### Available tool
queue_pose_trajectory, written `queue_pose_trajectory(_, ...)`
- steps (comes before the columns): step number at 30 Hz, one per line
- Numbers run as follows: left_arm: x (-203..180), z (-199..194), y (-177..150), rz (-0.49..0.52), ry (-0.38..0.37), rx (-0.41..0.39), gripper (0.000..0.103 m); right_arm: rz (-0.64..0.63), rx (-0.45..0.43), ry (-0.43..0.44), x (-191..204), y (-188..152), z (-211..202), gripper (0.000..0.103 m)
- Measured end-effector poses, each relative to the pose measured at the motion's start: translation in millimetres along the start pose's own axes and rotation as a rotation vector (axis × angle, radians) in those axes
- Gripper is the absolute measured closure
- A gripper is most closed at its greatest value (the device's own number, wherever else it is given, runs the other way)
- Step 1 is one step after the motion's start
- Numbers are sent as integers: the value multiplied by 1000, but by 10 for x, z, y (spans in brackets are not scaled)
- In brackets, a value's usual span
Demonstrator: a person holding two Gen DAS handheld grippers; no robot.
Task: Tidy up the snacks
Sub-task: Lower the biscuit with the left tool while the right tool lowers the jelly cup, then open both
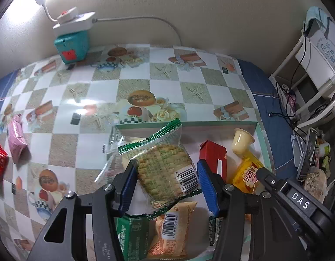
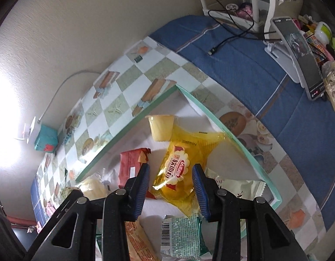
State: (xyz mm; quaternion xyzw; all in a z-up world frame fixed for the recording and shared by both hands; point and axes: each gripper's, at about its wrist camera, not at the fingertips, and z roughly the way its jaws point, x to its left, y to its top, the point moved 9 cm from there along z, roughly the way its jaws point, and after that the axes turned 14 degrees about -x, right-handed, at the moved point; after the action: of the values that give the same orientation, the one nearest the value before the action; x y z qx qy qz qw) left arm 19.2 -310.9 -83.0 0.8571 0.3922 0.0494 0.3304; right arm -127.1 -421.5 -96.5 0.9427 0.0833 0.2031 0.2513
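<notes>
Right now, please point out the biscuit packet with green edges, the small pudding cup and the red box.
biscuit packet [image 1: 165,169], left wrist view, on its clear middle.
pudding cup [image 2: 161,128], right wrist view, on its side wall.
red box [image 1: 213,154], left wrist view, on its top face.

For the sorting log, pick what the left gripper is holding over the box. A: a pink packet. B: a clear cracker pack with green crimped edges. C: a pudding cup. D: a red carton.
B: the left gripper has its blue pads on either side of the cracker pack, with its barcode facing the camera, above the box.
</notes>
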Motion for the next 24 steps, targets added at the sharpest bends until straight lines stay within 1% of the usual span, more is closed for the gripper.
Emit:
queue_pose_trajectory(5,4,49,-10,-9,-13,5,45,-2,11,-10,-24,-27,29,60)
queue_pose_trajectory(7,9,46,-5,-14,-15,5,38,-8,11,-9,-8,-26,26,59)
queue_pose_trajectory(9,16,34,3,-18,-15,3,22,-14,11,-10,11,-32,18,59)
queue_pose_trajectory(13,67,-7,39,-29,-7,-4,21,-30,10,-21,44,-61,-11,59)
queue_pose_trajectory(15,153,-45,66,-49,10,-12,19,-48,13,-24,80,-92,-27,59)
queue_pose_trajectory(17,280,-87,82,-77,35,-16,16,-70,21,-26,128,-138,-34,53)
queue_pose_trajectory(19,426,-120,94,-109,60,-17,16,-94,27,-28,184,-197,-46,36)
queue_pose_trajectory(23,786,-184,69,-176,117,-6,15,-166,30,-28,352,-308,-86,32)
queue_pose_trajectory(24,874,-206,56,-190,129,-6,15,-181,29,-29,387,-334,-99,28)
